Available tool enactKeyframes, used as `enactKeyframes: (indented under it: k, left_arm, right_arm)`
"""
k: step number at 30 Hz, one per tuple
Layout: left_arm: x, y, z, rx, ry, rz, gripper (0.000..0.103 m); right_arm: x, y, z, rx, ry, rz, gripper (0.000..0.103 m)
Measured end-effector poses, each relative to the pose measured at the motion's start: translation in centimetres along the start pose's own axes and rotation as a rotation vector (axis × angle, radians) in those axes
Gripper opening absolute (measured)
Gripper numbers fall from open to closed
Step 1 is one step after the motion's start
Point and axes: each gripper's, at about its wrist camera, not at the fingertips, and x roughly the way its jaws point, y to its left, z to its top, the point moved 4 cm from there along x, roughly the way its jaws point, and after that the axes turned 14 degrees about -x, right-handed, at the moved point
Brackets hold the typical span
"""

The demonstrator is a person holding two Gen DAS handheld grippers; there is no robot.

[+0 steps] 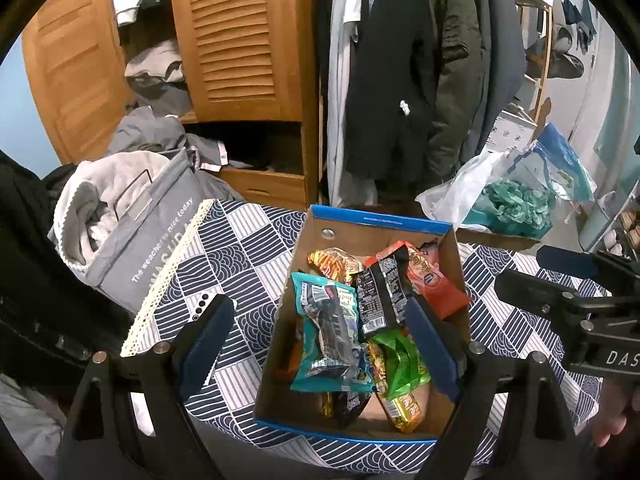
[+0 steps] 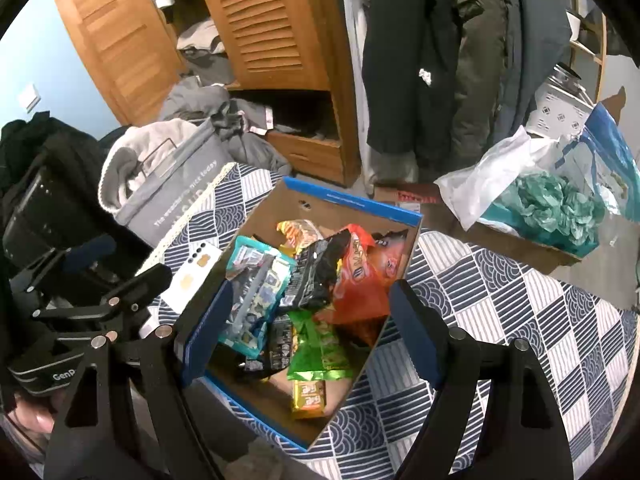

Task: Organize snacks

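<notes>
Both hand-held grippers hover over the bench with its blue-and-white patterned cloth (image 1: pixel 248 248), neither one gripping anything. The left hand-held gripper (image 1: pixel 320 332) has its jaws spread wide above the cardboard box (image 1: pixel 384 224) — nothing pinched. The right hand-held gripper (image 2: pixel 308 312) is spread too, empty, its fingers straddling the box's near corner. Inside the box the snacks lie heaped: a teal packet (image 1: pixel 328 328), a black packet (image 1: pixel 376 292), an orange bag (image 1: pixel 432 280), a green packet (image 1: pixel 400 360). A white phone (image 2: pixel 192 276) rests just beside the box — a grey laundry bag (image 1: pixel 132 248) stands beyond.
</notes>
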Motion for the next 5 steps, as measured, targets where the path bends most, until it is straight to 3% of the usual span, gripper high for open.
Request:
enactKeyframes:
  k: [5]
  left_arm:
    - [0.06, -0.14, -0.08, 0.003, 0.002, 0.0, 0.089]
  right_arm:
    - [0.0, 0.01, 0.01, 0.001, -0.001, 0.0, 0.081]
